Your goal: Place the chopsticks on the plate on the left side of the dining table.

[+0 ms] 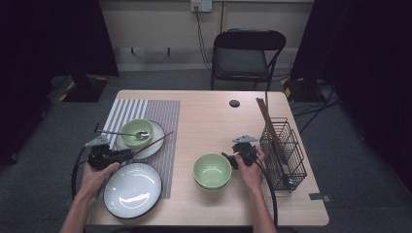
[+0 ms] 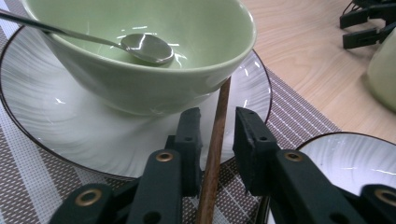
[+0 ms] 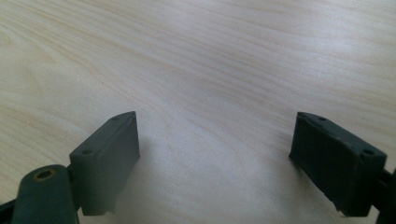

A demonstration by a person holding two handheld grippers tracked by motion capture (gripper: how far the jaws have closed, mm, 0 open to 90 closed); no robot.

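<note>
The left gripper (image 2: 217, 135) has its jaws slightly apart around a brown chopstick (image 2: 215, 140) — neither pad presses it. The stick lies on the rim of a white plate (image 2: 70, 135), leaning against the green bowl (image 2: 154, 88) with a spoon (image 2: 144, 46) inside. The right gripper (image 3: 215, 163) hangs wide open over bare table (image 3: 210, 60) — beside a second green bowl (image 1: 212, 171).

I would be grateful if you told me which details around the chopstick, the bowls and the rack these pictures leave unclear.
- Chopstick, left gripper view: its near end is cut off by the bottom edge, its far end hidden behind the green bowl.
- Spoon, left gripper view: its handle is cut off by the left edge.
- Wire rack, high view: its contents are too small to count.
- Lower green bowl, high view: whether it is one or a stack.
</note>
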